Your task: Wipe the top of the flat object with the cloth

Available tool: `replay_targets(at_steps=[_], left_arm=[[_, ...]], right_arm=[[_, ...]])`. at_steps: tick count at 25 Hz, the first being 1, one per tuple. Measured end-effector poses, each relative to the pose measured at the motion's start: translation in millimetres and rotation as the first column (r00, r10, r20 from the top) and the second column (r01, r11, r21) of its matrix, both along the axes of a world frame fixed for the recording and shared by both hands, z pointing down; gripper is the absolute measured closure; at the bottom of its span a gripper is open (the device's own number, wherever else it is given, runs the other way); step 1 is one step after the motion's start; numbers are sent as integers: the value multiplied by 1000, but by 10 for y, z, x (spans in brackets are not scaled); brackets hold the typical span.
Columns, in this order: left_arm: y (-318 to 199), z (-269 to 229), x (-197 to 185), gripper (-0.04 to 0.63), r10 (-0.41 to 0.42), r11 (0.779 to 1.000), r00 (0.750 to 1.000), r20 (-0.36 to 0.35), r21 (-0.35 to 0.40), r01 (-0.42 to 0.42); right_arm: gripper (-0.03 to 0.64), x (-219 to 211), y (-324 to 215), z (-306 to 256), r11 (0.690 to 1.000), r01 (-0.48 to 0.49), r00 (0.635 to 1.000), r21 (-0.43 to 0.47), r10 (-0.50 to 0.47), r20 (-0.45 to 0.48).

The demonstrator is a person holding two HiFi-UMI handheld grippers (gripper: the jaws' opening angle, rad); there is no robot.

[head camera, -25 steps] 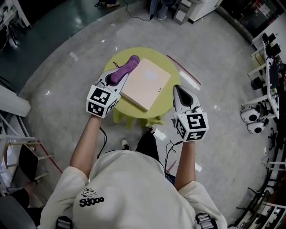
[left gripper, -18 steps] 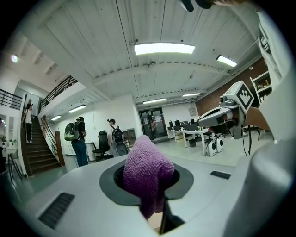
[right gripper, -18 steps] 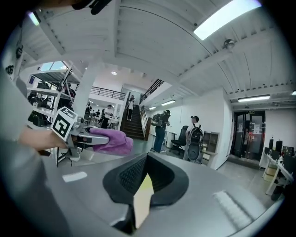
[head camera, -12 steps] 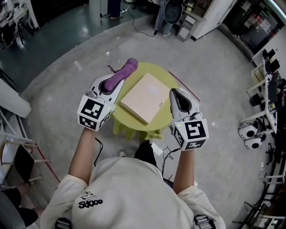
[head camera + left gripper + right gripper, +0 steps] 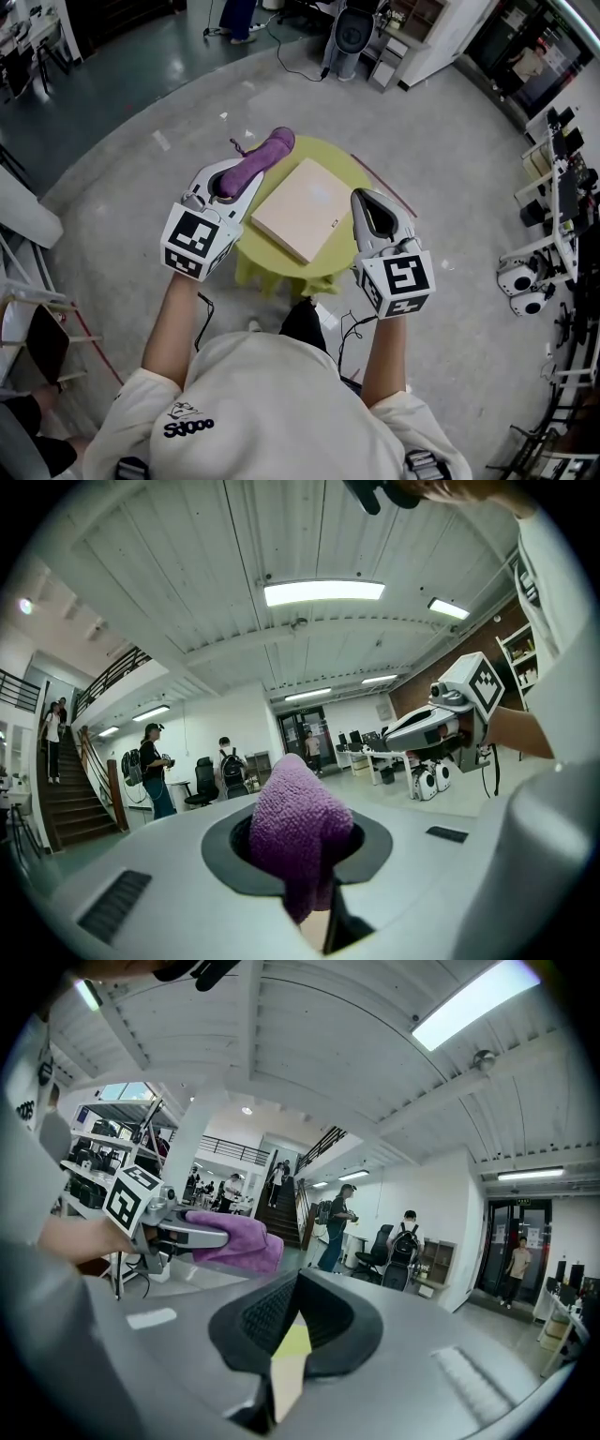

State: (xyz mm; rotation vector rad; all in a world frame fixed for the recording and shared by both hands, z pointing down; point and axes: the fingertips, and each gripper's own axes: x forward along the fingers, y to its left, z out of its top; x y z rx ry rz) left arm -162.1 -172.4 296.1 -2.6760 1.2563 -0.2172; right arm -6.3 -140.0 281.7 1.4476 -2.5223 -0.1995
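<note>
— Two tools in view. The left tool (image 5: 246,176)?
— Clamped on the purple cloth (image 5: 263,151); a bunched roll sticks out past the tips, over the worktop (image 5: 262,259) at its left rim.
— The flat object (image 5: 302,208)?
— Beige, lying on the round yellow-green worktop between the tools; cloth beside it, apart.
— The right tool (image 5: 369,206)?
— Tips together, nothing held.

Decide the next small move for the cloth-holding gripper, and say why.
Probably swing the left gripper right and down onto the beige board: its jaws clamp the purple cloth, which sticks out beside the board's left edge, not on it.
</note>
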Motion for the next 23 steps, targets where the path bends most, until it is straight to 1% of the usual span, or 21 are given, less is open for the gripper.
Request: replay_targets(at_steps=[13, 18, 23], left_arm=[[58, 123, 45, 526, 31, 999, 999, 19, -35, -31], [80, 185, 67, 526, 34, 998, 999, 23, -60, -32], [117, 215, 148, 526, 50, 996, 999, 21, -70, -49]], right_arm=[[607, -44, 63, 97, 1000, -8, 1000, -27, 8, 6], [607, -5, 83, 143, 999, -19, 1000, -42, 19, 5], [607, 53, 124, 181, 998, -28, 1000, -55, 28, 8]])
